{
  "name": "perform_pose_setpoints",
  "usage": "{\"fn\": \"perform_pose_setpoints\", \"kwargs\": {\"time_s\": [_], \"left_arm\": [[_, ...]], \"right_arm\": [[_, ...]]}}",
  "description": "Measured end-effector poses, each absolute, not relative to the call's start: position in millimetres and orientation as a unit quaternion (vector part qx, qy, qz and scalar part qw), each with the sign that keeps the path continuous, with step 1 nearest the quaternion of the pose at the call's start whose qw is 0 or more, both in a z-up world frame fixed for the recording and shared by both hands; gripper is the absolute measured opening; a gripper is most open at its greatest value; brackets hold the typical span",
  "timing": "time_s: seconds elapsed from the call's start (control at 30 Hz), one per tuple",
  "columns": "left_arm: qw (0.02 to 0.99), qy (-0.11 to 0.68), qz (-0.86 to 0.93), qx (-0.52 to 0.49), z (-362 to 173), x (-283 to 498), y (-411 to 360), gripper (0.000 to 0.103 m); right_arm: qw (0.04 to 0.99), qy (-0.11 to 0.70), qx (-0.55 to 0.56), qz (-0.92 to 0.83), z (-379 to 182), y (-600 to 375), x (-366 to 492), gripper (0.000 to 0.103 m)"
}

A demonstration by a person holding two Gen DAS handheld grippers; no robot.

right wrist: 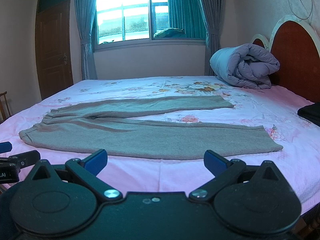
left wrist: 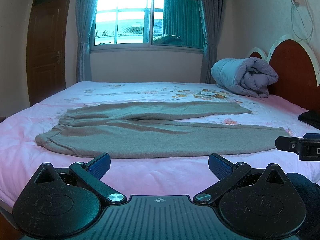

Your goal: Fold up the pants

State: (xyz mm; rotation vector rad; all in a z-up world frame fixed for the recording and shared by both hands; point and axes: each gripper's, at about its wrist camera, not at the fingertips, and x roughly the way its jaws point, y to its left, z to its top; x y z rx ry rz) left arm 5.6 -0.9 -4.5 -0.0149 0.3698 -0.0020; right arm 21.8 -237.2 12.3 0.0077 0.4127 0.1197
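Grey-tan pants lie flat on the bed, waistband to the left, both legs stretched to the right and spread apart. They also show in the right wrist view. My left gripper is open and empty, just short of the near leg's edge. My right gripper is open and empty, also just short of that edge. The right gripper's tip shows at the right edge of the left wrist view. The left gripper's tip shows at the left edge of the right wrist view.
The bed has a pink floral sheet. A rolled grey duvet sits by the red headboard. A dark folded garment lies at the right edge. A wooden door and a curtained window stand behind.
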Motion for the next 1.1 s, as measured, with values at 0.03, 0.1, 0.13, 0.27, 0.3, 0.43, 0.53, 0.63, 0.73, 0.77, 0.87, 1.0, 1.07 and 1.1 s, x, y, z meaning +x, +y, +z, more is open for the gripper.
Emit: {"fn": "perform_pose_setpoints", "kwargs": {"time_s": [0.03,0.1,0.13,0.27,0.3,0.43,0.53,0.63,0.73,0.77,0.87,1.0,1.07,1.1], "left_arm": [[0.983,0.184,-0.001,-0.008,-4.4,5.7,-0.8,0.103],[0.983,0.184,-0.001,-0.008,-4.5,5.6,-0.8,0.103],[0.983,0.184,-0.001,-0.008,-4.5,5.6,-0.9,0.103],[0.983,0.184,-0.001,-0.008,-4.3,5.5,-0.7,0.103],[0.983,0.184,-0.002,-0.007,-4.3,5.7,-1.0,0.103],[0.983,0.184,-0.003,-0.005,-4.4,4.6,-1.4,0.103],[0.983,0.184,-0.003,-0.005,-3.9,4.2,-1.5,0.103],[0.983,0.184,-0.003,-0.005,-3.9,3.8,-1.5,0.103],[0.983,0.184,-0.003,-0.005,-3.8,4.2,-1.6,0.103],[0.983,0.184,-0.003,-0.004,-3.8,4.1,-1.6,0.103],[0.983,0.184,-0.003,-0.004,-4.0,4.4,-1.4,0.103],[0.983,0.185,-0.003,-0.004,-3.8,4.6,-1.6,0.103],[0.983,0.185,-0.003,-0.004,-3.9,4.4,-1.4,0.103],[0.983,0.185,-0.003,-0.004,-3.9,4.5,-1.6,0.103]], "right_arm": [[0.977,0.205,0.004,0.059,12.2,-237.2,21.8,0.097],[0.977,0.205,0.004,0.059,12.3,-237.1,21.9,0.097],[0.977,0.205,0.004,0.059,12.2,-237.1,21.8,0.097],[0.977,0.205,0.004,0.059,12.0,-237.9,21.7,0.097],[0.977,0.205,0.005,0.059,11.8,-238.3,21.6,0.097],[0.977,0.205,0.005,0.059,11.7,-238.6,21.8,0.097],[0.977,0.206,0.004,0.059,11.7,-238.5,22.1,0.097],[0.977,0.205,0.004,0.059,11.5,-238.5,21.9,0.097],[0.977,0.206,0.004,0.059,11.7,-238.6,22.1,0.097],[0.977,0.206,0.004,0.059,11.7,-238.6,22.0,0.097],[0.977,0.206,0.004,0.059,11.6,-238.5,22.1,0.097],[0.977,0.206,0.004,0.059,11.5,-238.6,22.2,0.097],[0.977,0.206,0.004,0.059,11.4,-238.8,22.5,0.097],[0.977,0.206,0.004,0.059,11.4,-239.1,22.4,0.097]]}}
